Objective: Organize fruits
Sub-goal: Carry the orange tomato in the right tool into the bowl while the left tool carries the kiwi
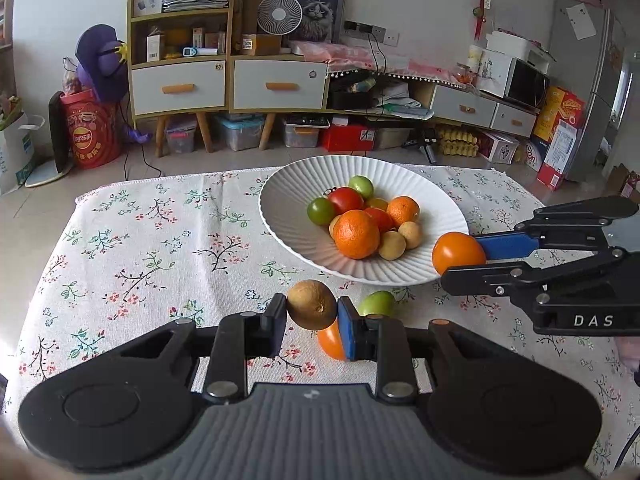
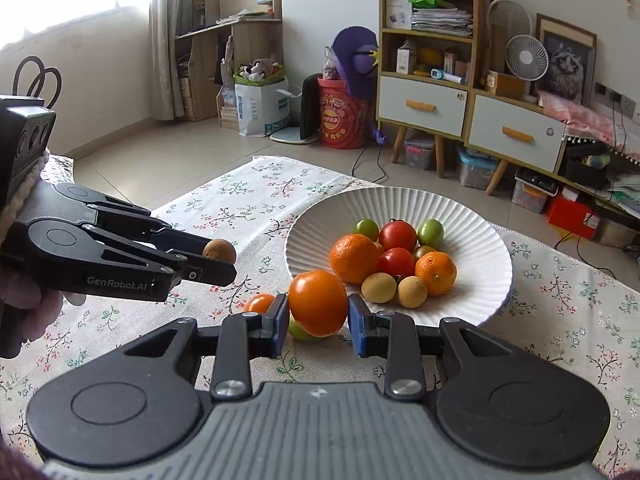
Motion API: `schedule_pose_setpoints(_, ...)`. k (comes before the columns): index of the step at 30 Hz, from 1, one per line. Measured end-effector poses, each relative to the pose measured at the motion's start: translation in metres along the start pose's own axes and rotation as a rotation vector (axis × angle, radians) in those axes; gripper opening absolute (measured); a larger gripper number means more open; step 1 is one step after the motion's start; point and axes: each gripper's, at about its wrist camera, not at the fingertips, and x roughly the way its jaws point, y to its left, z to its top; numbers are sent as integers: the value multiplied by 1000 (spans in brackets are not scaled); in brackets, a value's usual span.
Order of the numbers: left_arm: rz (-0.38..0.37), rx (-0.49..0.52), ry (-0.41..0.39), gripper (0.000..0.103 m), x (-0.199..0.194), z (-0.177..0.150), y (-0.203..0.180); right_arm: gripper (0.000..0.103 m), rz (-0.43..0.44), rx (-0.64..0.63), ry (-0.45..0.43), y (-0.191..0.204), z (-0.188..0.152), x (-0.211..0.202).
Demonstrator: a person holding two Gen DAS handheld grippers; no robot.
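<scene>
Your left gripper pinches a brown longan above the floral cloth; its side reads "GenRobot.AI". Your right gripper, marked "DAS", pinches an orange tomato just beside the white plate of fruit. A green fruit and a small orange tomato lie on the cloth.

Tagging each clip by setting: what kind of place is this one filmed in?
Most likely a lived-in home living room: a floral tablecloth under a white fruit plate, a wooden shelf cabinet stuffed with papers and boxes, and a framed cat picture.
</scene>
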Motion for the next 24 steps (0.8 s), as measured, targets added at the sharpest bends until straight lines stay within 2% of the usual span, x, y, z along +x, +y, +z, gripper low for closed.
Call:
schedule_pose_setpoints(7,-8,3,-22,24,8,15,-11,29,-56,49,-24,-24,9,3)
schedule_pose_setpoints(16,3,-70,-55,24,26,43,-19,29,-142,110,-30,-57,16,13)
schedule_pose_setpoints(24,14,-88,-34,24,65,61,-16,29,-153,146,-32,-83,27,28)
